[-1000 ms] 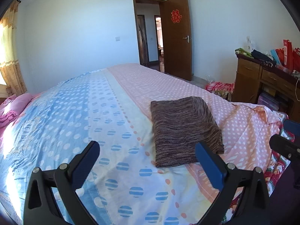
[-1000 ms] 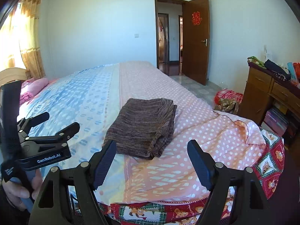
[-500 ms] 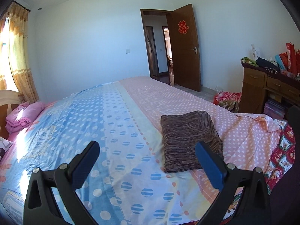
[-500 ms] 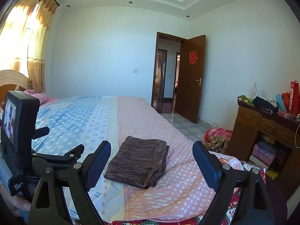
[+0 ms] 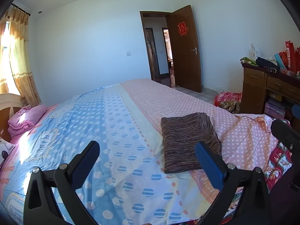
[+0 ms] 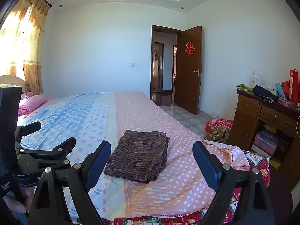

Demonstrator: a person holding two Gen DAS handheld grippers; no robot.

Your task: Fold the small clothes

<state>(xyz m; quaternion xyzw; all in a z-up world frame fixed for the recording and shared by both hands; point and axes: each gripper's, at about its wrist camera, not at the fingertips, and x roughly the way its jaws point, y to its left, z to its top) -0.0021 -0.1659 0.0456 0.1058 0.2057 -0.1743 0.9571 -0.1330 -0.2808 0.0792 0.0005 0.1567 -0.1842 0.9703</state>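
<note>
Both hand-held grippers raised; ribbed knit garment (image 6: pixel 137 160) rectangular

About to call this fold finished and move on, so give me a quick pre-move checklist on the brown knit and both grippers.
1. Brown knit garment folded into a compact rectangle: ok.
2. Garment lying flat on the bedspread, back from the bed's near edge: ok.
3. Left gripper open, nothing between its fingers: ok.
4. Right gripper open, nothing between its fingers: ok.
5. Both grippers clear of the garment, no pad touching it: ok.
6. Another small garment waiting to be folded: cannot tell; only a pink bundle by the headboard and clutter on the wooden desk show.
</note>
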